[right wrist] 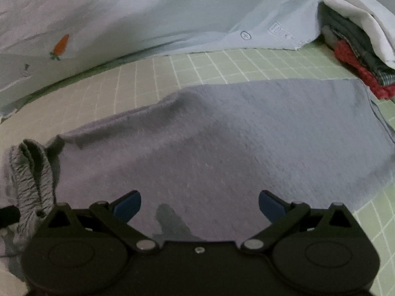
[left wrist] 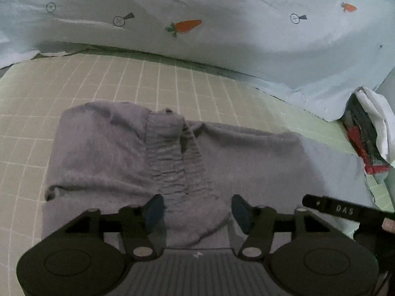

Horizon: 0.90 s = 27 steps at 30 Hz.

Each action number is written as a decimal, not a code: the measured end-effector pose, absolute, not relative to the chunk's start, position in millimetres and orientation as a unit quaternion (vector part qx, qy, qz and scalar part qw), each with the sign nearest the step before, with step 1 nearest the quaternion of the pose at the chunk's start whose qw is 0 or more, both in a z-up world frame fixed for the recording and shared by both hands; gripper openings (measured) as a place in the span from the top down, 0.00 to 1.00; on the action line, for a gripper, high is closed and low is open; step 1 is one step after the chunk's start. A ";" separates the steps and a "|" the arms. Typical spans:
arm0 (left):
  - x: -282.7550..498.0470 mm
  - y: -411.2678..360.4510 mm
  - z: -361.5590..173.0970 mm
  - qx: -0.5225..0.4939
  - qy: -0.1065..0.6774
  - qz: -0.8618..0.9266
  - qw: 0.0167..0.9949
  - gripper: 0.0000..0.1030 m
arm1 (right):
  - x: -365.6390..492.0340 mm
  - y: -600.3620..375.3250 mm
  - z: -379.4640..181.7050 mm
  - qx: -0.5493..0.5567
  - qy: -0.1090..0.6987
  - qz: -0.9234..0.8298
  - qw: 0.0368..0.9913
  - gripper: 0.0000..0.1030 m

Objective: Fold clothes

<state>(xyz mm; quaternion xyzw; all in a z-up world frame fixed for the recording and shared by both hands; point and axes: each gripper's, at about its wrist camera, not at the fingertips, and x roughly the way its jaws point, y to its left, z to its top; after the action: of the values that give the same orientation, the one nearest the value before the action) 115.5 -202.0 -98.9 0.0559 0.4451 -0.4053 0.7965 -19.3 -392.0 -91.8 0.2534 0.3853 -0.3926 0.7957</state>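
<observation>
Shorts (left wrist: 172, 162) in grey are lying half-folded on the checked sheet (left wrist: 103, 79), just in front of the carrot-print quilt (left wrist: 222, 24). Left claw (left wrist: 197, 212) is gaping over the ribbed waistband (left wrist: 170, 148), gripping nothing; right claw (right wrist: 200, 204) is likewise gaping and empty over the smooth leg. Each is needing a firm pinch on an edge nearest the quilt, then an even pull across.

A pale green checked sheet with white grid lines (left wrist: 172, 79) covers the bed surface. Behind it lies a bulky light blue quilt printed with orange carrots and small round motifs (left wrist: 222, 24), its lower edge resting on the sheet. At the right, a stack of folded clothes in white, dark grey and red (right wrist: 358, 46) sits on the sheet, touching the quilt's corner
</observation>
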 end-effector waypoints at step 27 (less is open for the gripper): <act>162.4 -117.1 -134.4 0.038 0.482 -0.214 0.849 0.25 | 169.0 -318.0 -92.4 0.186 0.391 -0.117 0.894 0.88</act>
<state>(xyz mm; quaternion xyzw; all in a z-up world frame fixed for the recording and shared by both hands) 162.4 -117.1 -134.4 0.0384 0.4816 -0.2143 0.8489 169.0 -318.0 -92.4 0.1864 0.3909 -0.1175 0.8937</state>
